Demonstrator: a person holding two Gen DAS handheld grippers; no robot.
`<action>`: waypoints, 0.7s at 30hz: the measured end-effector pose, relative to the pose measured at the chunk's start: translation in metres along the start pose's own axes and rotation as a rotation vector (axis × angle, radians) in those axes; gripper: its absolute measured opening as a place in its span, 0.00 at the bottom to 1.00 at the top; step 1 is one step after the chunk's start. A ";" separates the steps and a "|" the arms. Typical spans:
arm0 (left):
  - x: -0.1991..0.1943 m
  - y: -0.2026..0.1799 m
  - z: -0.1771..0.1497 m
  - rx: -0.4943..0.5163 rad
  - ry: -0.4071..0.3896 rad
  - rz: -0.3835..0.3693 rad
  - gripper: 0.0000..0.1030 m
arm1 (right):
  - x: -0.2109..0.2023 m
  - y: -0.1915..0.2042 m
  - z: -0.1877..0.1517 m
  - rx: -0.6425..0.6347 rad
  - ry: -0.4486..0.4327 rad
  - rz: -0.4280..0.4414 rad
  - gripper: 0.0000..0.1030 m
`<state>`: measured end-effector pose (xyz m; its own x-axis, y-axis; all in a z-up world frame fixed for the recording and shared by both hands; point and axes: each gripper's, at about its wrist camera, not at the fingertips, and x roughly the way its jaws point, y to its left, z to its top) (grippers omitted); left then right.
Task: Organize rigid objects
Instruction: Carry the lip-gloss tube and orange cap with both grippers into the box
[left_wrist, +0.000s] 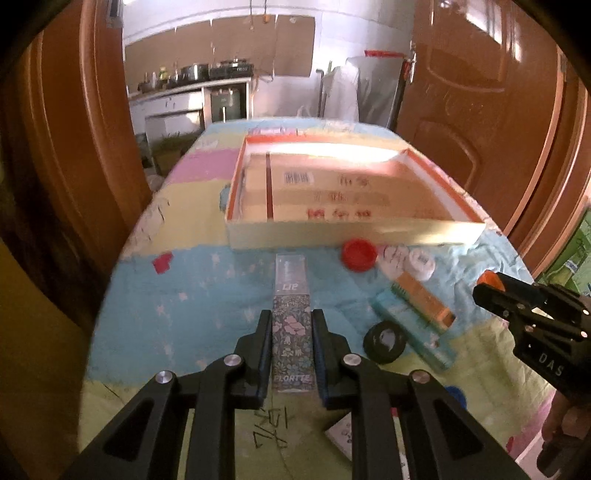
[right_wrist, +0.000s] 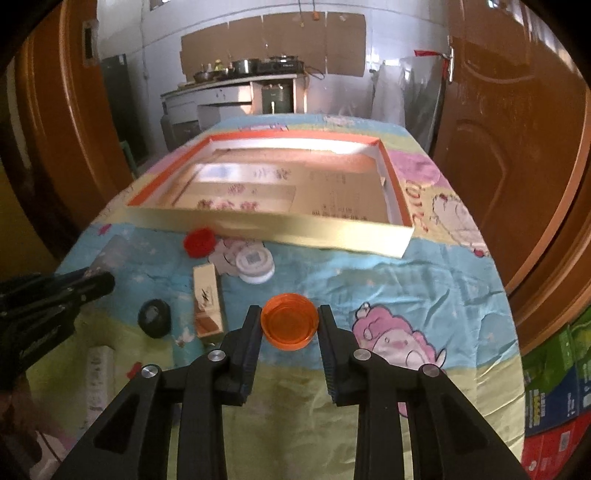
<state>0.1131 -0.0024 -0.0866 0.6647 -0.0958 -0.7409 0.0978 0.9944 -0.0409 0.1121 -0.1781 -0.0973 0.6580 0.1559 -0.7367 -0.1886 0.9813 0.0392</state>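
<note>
Both tongs are pinching: the left gripper (left_wrist: 291, 321) holds a floral lip-product box (left_wrist: 291, 317) lengthwise, and the right gripper (right_wrist: 289, 317) clamps an orange cap (right_wrist: 290, 321). Ahead lies the open tray (left_wrist: 347, 234). The cap's curved sides could slip free under uneven pressure.

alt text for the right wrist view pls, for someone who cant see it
The right gripper clamps an orange round lid over a patterned cloth-covered table. Beyond lies a shallow orange-rimmed box, holding only flattened cardboard; before it, at left, lie a red cap, white jar, gold carton and black tape roll.
</note>
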 end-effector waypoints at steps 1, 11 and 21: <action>-0.005 -0.001 0.004 0.008 -0.014 0.003 0.19 | -0.003 0.000 0.003 -0.005 -0.007 0.001 0.30; -0.025 0.000 0.081 -0.001 -0.078 -0.014 0.19 | -0.024 -0.008 0.057 -0.046 -0.074 0.062 0.30; 0.019 0.009 0.162 -0.021 -0.014 -0.042 0.19 | 0.001 -0.008 0.154 -0.097 -0.104 0.139 0.30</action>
<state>0.2464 -0.0030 0.0077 0.6707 -0.1385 -0.7287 0.1109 0.9901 -0.0861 0.2261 -0.1684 0.0058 0.6917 0.3054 -0.6544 -0.3492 0.9347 0.0671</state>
